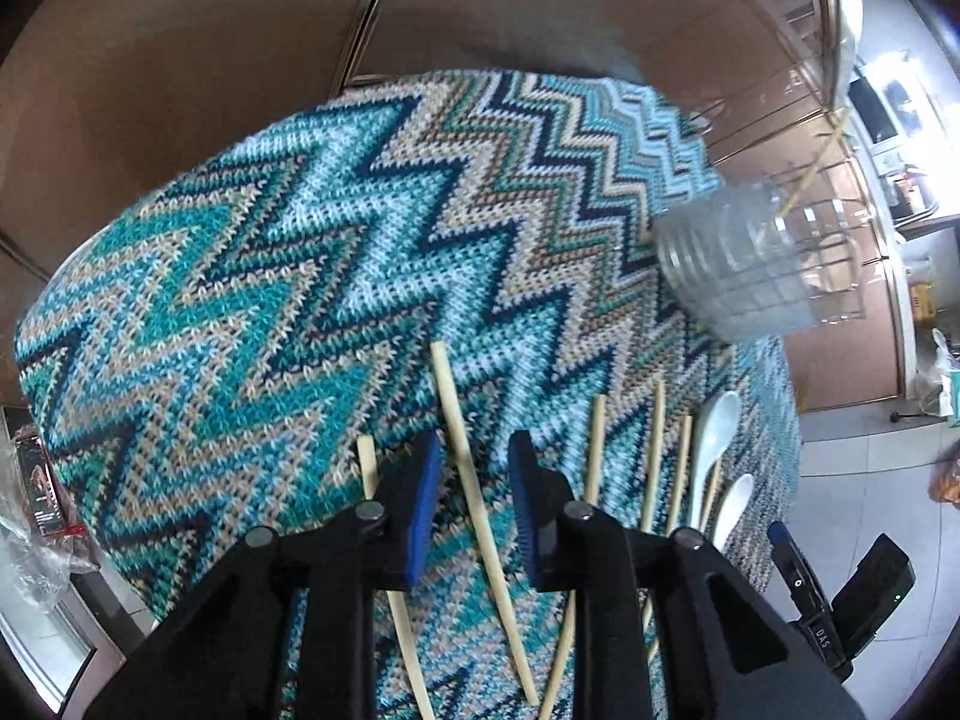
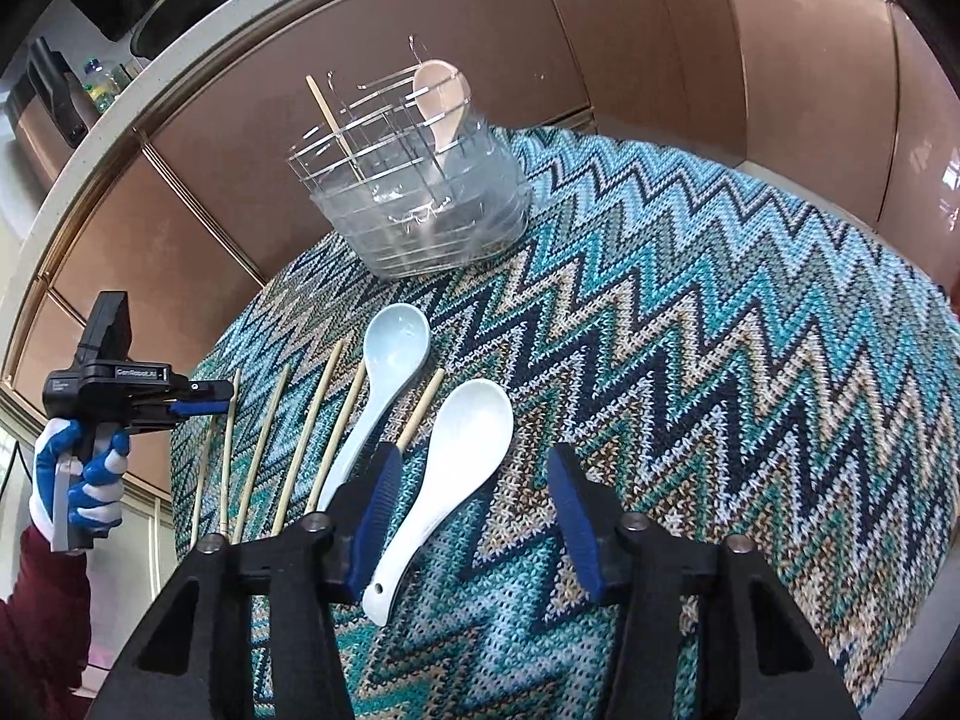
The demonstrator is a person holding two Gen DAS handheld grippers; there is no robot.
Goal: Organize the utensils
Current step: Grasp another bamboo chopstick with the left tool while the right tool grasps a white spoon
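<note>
One label — "GenRobot.AI" — shows on the left gripper (image 2: 207, 399).

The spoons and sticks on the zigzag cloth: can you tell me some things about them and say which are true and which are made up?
1. Two spoons lie on the cloth. True: a white spoon and a blue spoon.
2. The holder is empty. False: it already holds a pink spoon and a chopstick.
3. The right gripper has the white spoon's handle between its open jaws. True.
4. The left gripper is squeezing a spoon. False: a loose chopstick lies between its open jaws.
5. The holder is see-through. True.
</note>
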